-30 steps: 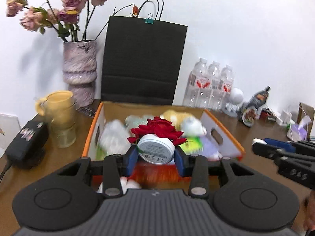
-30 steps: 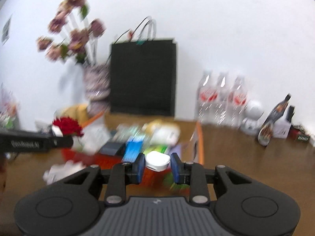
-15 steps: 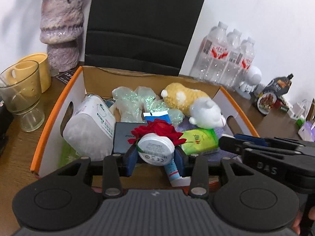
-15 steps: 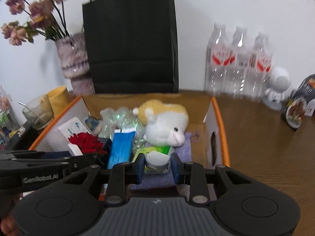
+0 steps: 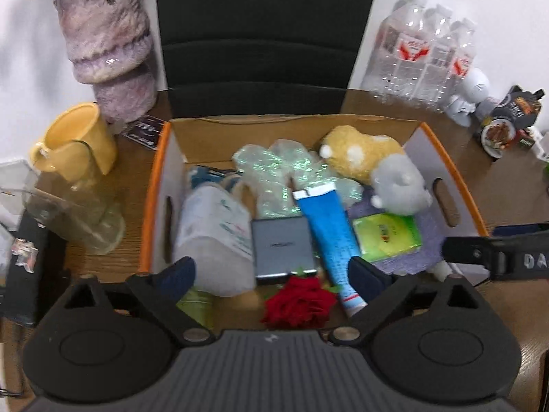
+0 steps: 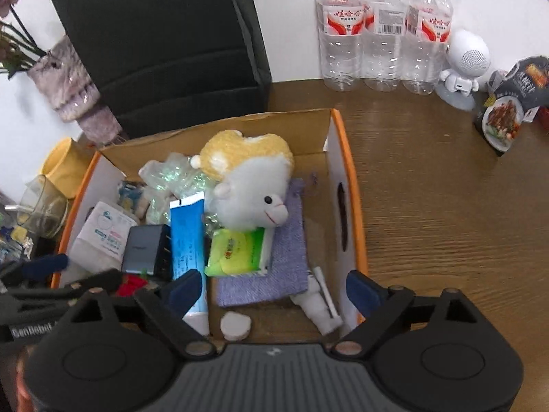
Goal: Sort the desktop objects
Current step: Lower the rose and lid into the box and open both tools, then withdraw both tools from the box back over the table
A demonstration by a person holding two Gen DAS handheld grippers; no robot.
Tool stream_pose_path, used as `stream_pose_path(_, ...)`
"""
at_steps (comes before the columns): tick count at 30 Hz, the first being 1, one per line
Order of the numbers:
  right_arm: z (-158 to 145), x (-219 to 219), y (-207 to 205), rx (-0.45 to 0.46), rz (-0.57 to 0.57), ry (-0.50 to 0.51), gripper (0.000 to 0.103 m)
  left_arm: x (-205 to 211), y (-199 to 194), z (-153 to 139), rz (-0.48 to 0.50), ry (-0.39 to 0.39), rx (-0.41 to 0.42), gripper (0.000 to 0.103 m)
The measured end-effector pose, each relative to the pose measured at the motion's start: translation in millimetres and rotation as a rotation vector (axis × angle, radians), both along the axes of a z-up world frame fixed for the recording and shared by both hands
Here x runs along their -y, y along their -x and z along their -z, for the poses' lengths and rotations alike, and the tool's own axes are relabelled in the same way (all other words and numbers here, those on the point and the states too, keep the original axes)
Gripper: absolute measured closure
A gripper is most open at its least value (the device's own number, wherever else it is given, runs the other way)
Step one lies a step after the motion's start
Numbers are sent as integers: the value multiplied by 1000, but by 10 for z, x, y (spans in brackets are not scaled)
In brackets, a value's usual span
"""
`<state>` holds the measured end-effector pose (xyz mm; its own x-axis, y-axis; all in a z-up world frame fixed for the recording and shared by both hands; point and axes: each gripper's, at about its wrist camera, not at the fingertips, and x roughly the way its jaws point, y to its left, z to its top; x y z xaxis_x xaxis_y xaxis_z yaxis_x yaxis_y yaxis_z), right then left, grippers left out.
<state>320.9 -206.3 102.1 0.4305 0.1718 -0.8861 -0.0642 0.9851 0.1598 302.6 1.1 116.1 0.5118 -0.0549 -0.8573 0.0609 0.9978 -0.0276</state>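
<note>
red rose (image 5: 298, 301) lies loose at box (image 5: 156, 185) near edge, directly under left gripper (image 5: 272, 274), jaws opening, nothing between. white round lid (image 6: 235, 325) sits near-right corner under right gripper (image 6: 272, 286), jaws opening, empty.

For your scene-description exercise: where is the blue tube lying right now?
The blue tube lies lengthwise inside the cardboard box, left of centre in the right wrist view, between the grey charger and the green tissue pack.

Both grippers' fingers (image 5: 178, 271) (image 6: 360, 286) opening, empty.
</note>
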Motion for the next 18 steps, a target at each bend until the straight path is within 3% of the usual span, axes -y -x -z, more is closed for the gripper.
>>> stream_pose_path(4, -140, -97, 101, 4, -24, 41, 10, 26, 102, -73, 5, -52, -24, 0)
stream_pose_path(18, -523, -172, 722, 46, -44, 20, 9, 56, 779, -513, 5, -29, 50, 0)
